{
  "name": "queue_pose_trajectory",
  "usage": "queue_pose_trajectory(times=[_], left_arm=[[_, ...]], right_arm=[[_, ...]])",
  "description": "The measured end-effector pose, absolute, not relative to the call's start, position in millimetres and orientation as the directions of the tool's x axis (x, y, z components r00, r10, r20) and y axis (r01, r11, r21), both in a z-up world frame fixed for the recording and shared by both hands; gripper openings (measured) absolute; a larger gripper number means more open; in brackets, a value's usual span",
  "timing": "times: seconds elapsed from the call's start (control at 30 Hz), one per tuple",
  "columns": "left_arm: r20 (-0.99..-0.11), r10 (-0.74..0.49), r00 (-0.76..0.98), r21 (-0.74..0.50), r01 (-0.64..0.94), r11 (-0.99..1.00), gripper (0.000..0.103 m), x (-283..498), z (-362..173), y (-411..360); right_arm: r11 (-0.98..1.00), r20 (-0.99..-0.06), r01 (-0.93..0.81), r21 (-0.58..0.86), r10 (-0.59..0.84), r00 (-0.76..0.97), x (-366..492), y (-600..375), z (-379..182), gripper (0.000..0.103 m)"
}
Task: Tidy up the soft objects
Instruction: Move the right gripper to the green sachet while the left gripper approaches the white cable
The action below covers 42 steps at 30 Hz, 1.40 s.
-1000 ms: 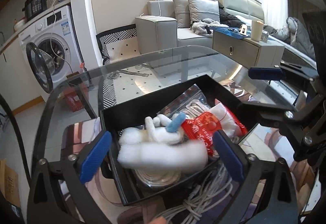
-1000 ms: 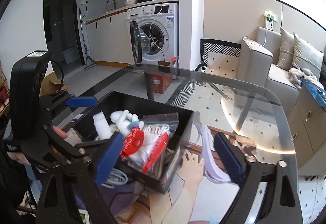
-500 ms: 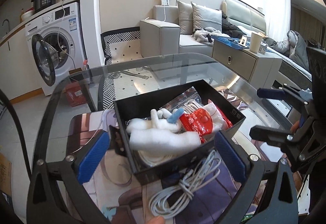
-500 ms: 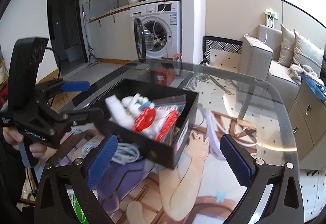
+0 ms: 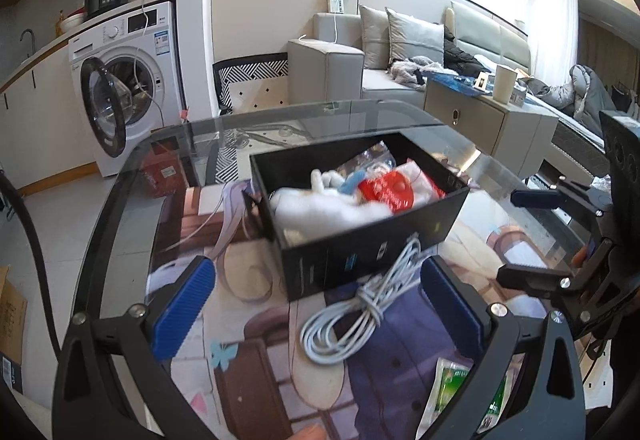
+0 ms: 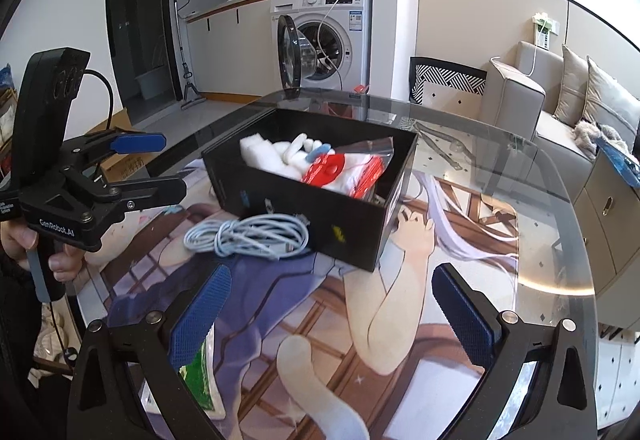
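Both tools farther from box

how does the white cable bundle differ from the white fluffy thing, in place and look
The white cable bundle lies outside the black box, on the printed mat against its near wall; the white fluffy thing sits inside the box. The cable bundle is thin, coiled and tied at its middle; the fluffy thing is a bulky, fuzzy lump. Both are white, and neither gripper holds them.
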State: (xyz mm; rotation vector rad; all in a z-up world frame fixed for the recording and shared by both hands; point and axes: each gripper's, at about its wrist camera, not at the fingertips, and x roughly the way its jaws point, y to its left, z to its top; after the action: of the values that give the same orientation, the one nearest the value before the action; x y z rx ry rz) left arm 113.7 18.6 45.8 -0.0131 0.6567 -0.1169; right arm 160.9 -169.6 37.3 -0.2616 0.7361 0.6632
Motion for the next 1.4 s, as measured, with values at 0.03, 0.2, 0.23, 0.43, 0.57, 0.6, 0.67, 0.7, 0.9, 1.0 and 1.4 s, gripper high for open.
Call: queue_pose_trajectory(times=[0.03, 0.2, 0.23, 0.43, 0.57, 0.6, 0.67, 0.7, 0.9, 1.0, 1.4], left_arm=[[-0.610, -0.109, 0.785, -0.047, 0.102, 0.994, 0.103, 112, 45, 19], [-0.620, -0.093, 0.779, -0.043, 0.085, 0.995, 0.103, 100, 35, 21], [-0.623, -0.090, 0.777, -0.038, 0.084, 0.996, 0.103, 97, 33, 22], [-0.626, -0.082, 0.776, -0.032, 0.079, 0.996, 0.103, 94, 31, 24], [-0.622, -0.078, 0.779, -0.032, 0.075, 0.997, 0.103, 93, 32, 26], [-0.621, -0.076, 0.780, -0.030, 0.073, 0.997, 0.103, 93, 32, 26], [-0.621, -0.072, 0.780, -0.029, 0.070, 0.997, 0.103, 93, 33, 27], [-0.621, -0.073, 0.780, -0.031, 0.069, 0.997, 0.103, 93, 33, 27], [-0.624, -0.075, 0.778, -0.034, 0.069, 0.997, 0.103, 94, 32, 29], [-0.625, -0.075, 0.777, -0.033, 0.070, 0.997, 0.103, 94, 32, 29], [-0.638, -0.083, 0.766, -0.032, 0.081, 0.996, 0.103, 95, 26, 26]], right_arm=[[0.765, -0.695, -0.644, 0.002, 0.464, 0.549, 158, -170, 36, 0.102], [0.751, -0.705, -0.660, 0.003, 0.470, 0.531, 151, -166, 33, 0.102], [0.743, -0.707, -0.669, 0.002, 0.474, 0.524, 149, -164, 33, 0.102], [0.681, -0.742, -0.732, -0.028, 0.476, 0.472, 137, -147, 24, 0.102], [0.635, -0.761, -0.772, -0.025, 0.489, 0.427, 128, -135, 15, 0.102], [0.623, -0.765, -0.782, -0.022, 0.493, 0.415, 125, -132, 13, 0.102], [0.605, -0.772, -0.796, -0.016, 0.499, 0.395, 122, -128, 10, 0.102], [0.598, -0.774, -0.802, -0.011, 0.502, 0.385, 120, -126, 9, 0.102], [0.550, -0.809, -0.835, 0.017, 0.499, 0.312, 113, -116, -5, 0.102], [0.528, -0.814, -0.849, 0.040, 0.509, 0.278, 111, -113, -8, 0.102], [0.611, -0.828, -0.791, 0.026, 0.457, 0.325, 129, -123, -18, 0.102]])
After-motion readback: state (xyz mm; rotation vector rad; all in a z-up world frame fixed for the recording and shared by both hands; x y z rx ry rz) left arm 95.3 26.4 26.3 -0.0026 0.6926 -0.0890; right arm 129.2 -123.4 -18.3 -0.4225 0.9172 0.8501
